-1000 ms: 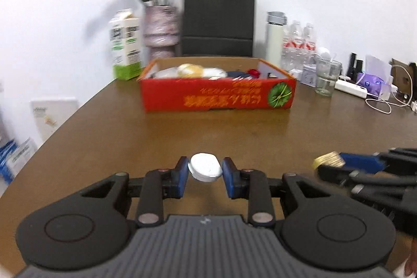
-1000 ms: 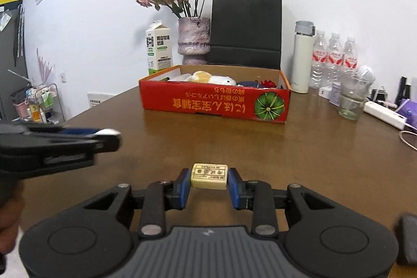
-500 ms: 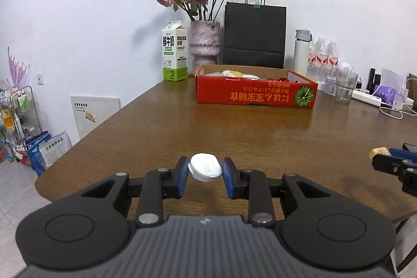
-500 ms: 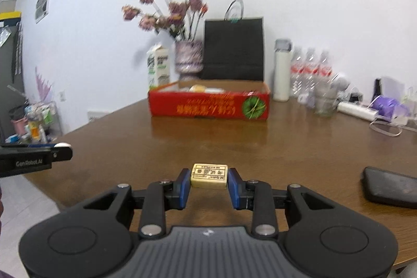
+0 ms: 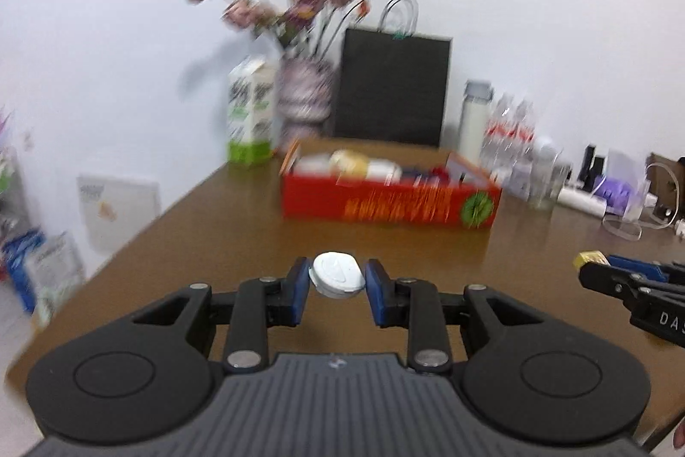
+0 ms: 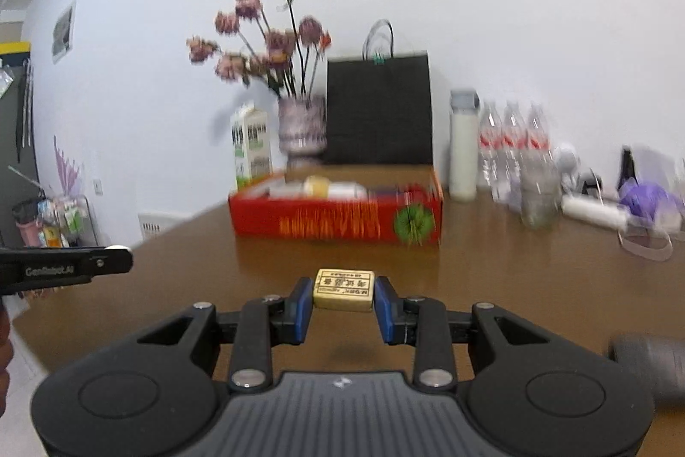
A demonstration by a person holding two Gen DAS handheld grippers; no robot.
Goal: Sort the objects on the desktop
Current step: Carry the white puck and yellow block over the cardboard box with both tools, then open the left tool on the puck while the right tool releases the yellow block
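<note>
Left gripper (image 5: 338, 281) grasps a small white oval case (image 5: 338, 279); the jaws are clenched on its two ends and it sits level between the blue pads (image 5: 302, 288), clear of the brown worktop (image 5: 239, 230). Right gripper (image 6: 343, 296) grasps a tan block eraser (image 6: 343, 289) with a printed label, pinched across its long axis, label face up, also lifted off the worktop. Both loads look light. The case reads as hard, smooth plastic, so likely slippery against the pads; holding it at the ends of the oval leaves little contact, and a twist could pop it out. The eraser looks slightly soft and grippy, forgiving under squeeze, with flat end faces that suit the pads well. Each object sits right at the jaw tips, centred, nothing behind it. Far across the worktop stands the red cardboard box (image 5: 387, 202), open on top and already holding several blurred items; I judge it to be the sorting bin. It lies well apart from both grippers, straight ahead. In the left view the right gripper shows at the right edge with the eraser at its tip; in the right view the left gripper pokes in at the left edge. Background is motion-blurred: vase of flowers (image 6: 299, 123), milk carton (image 5: 251, 114), black paper bag (image 6: 379, 110), bottles (image 6: 513, 148) along the far edge.
</note>
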